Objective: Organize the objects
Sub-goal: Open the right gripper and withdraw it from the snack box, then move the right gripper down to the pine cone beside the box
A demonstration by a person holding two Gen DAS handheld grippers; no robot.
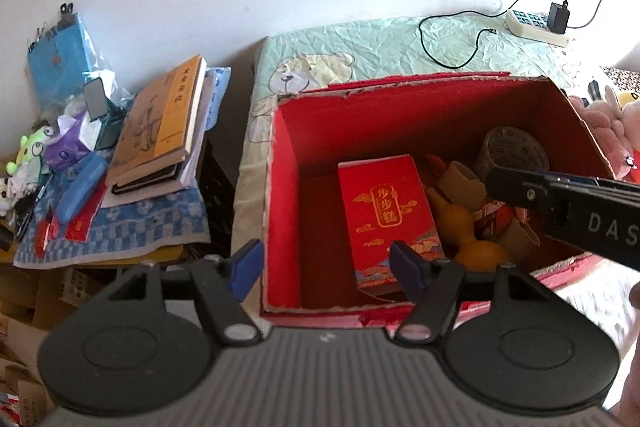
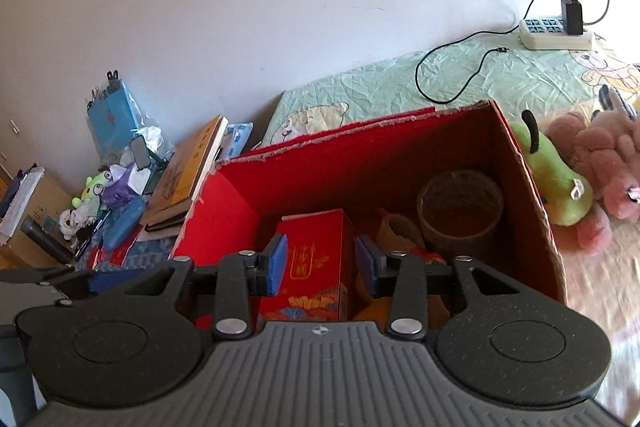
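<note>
Left wrist view: the left tool [image 1: 326,261] hangs spread and empty above the red box's [image 1: 288,187] near-left rim; inside stand a red packet [image 1: 386,203], gourd [image 1: 468,231] and tape roll [image 1: 514,147]. Books [image 1: 164,119] lie left of the box.

Right wrist view: the right tool [image 2: 322,263] hangs spread, empty, over the packet [image 2: 316,259]; plush toys [image 2: 580,167] crowd right of the box [image 2: 532,187].

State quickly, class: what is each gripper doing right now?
Left gripper: open, holding nothing.
Right gripper: open, holding nothing.

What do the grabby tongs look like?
Both tongs, left and right, are black with blue rubbery pads, shiny silver bolts, round black discs and a ridged grey base. The right one's side has white letters "DAS".
</note>
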